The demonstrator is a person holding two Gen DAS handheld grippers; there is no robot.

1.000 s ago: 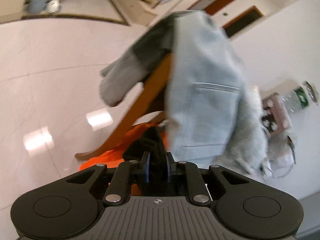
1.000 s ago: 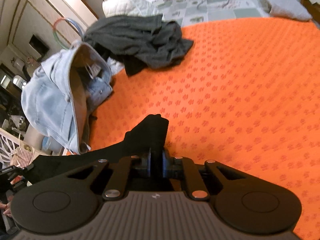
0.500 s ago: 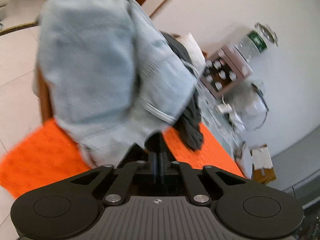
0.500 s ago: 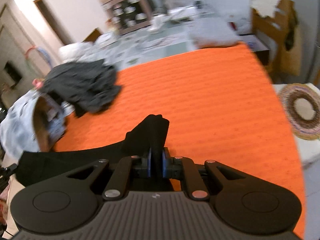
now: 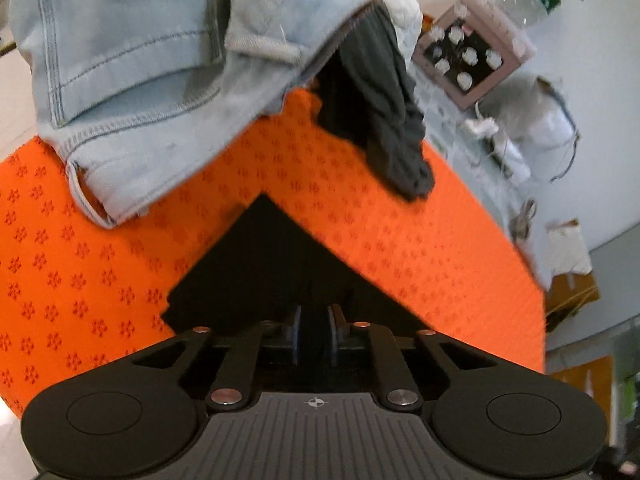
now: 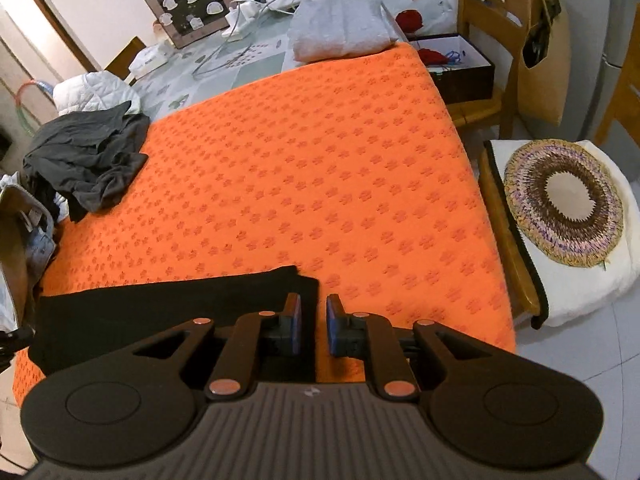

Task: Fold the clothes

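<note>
Flat black cloth (image 6: 160, 312) on textured orange mat (image 6: 320, 168).

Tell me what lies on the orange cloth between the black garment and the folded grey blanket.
Nothing: in the right wrist view the orange cloth is bare between the black garment and grey blanket.
</note>
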